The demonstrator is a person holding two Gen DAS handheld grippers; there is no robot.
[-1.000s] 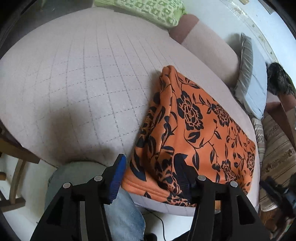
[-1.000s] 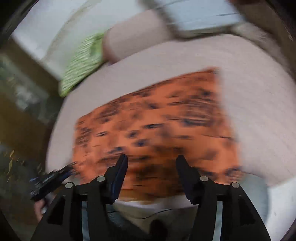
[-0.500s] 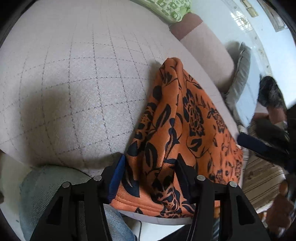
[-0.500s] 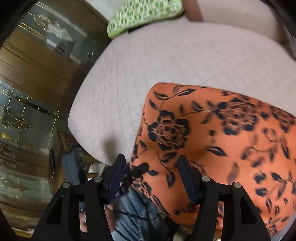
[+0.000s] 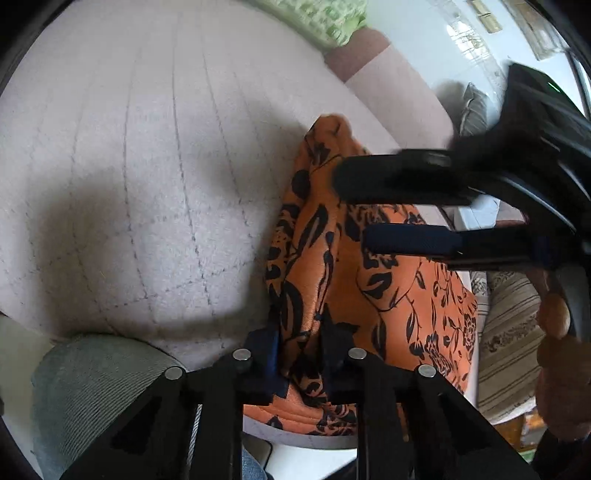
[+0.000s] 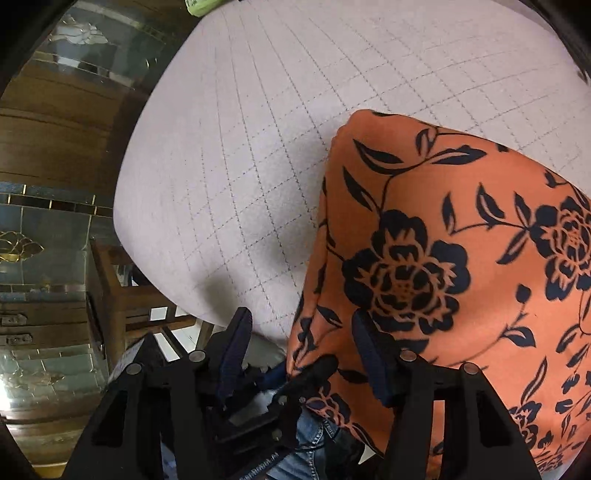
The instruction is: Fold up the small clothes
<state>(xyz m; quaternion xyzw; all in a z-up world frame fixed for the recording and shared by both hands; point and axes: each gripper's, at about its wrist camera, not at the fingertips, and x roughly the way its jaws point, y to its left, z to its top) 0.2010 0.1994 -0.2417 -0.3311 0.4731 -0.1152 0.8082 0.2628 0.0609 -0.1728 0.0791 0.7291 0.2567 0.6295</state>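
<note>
An orange cloth with black flowers (image 5: 406, 302) lies on a pale quilted cover (image 5: 147, 184). My left gripper (image 5: 301, 343) is closing on the cloth's near edge. Its pads pinch a raised fold of the fabric. My right gripper (image 5: 354, 208) reaches in from the right, just above the cloth. In the right wrist view the cloth (image 6: 461, 221) fills the right side. The right gripper (image 6: 303, 345) hovers over its near left corner. Its jaws are closing slightly but stand wide apart, and the pads do not press on the fabric. Below it, the left gripper (image 6: 295, 371) holds that corner.
A green patterned cushion (image 5: 325, 18) and a grey pillow (image 5: 476, 110) lie at the back. A wooden cabinet with glass panels (image 6: 48, 184) stands left of the quilted cover (image 6: 258, 147). A grey-green cushion (image 5: 92, 387), a striped fabric (image 5: 509, 332) and jeans (image 6: 306, 443) sit near.
The left gripper sank onto the cloth's near edge and closed on it. The right gripper swept across to the cloth's left corner and now shows in the left wrist view.
</note>
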